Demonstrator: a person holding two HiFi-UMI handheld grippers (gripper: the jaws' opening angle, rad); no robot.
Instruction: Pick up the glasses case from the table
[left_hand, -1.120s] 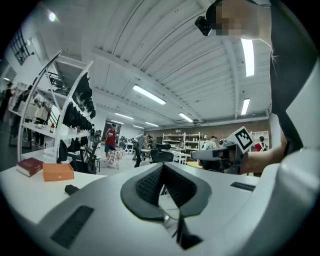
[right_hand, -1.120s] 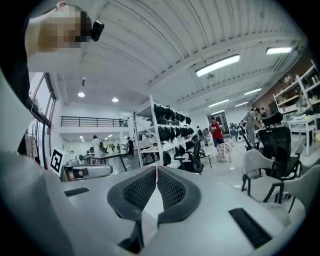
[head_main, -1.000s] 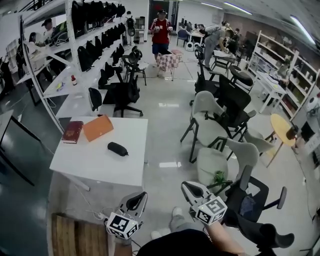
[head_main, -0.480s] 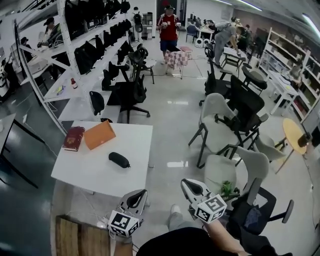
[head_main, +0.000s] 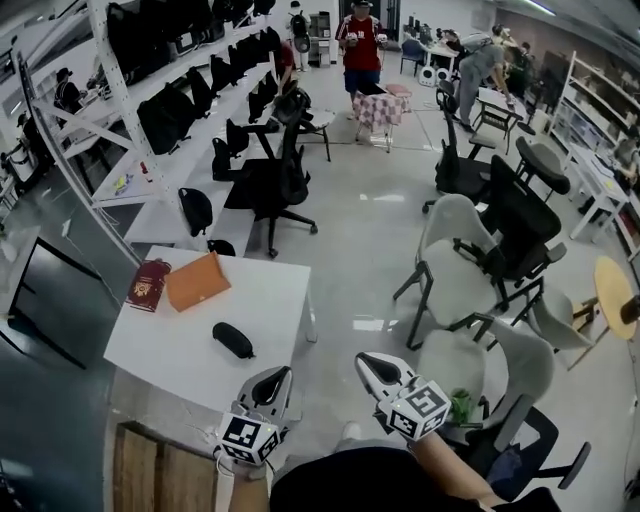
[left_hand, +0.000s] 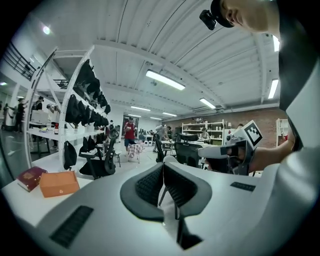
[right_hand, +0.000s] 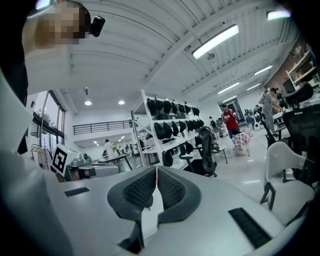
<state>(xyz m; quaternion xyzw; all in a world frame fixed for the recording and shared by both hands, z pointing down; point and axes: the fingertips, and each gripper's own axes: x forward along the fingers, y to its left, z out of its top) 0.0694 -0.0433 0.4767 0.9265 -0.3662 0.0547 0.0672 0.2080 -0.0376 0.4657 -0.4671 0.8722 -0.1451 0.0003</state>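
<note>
Left gripper (head_main: 272, 379) and right gripper (head_main: 369, 365) both closed, empty; reaching the case (head_main: 233, 340) unopened would likely shove it across the table (head_main: 170, 348).

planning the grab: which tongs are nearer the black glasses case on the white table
Left. The left tongs hang by the table's near edge, just below-right of the glasses case. The right tongs are farther right, over the floor.

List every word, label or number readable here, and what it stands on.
No readable text anywhere.
Red book: gold cover mark, too small to read.
Orange box: small mark, too small to read.
Cubes on left gripper and right gripper: square marker patterns, no letters.
</note>
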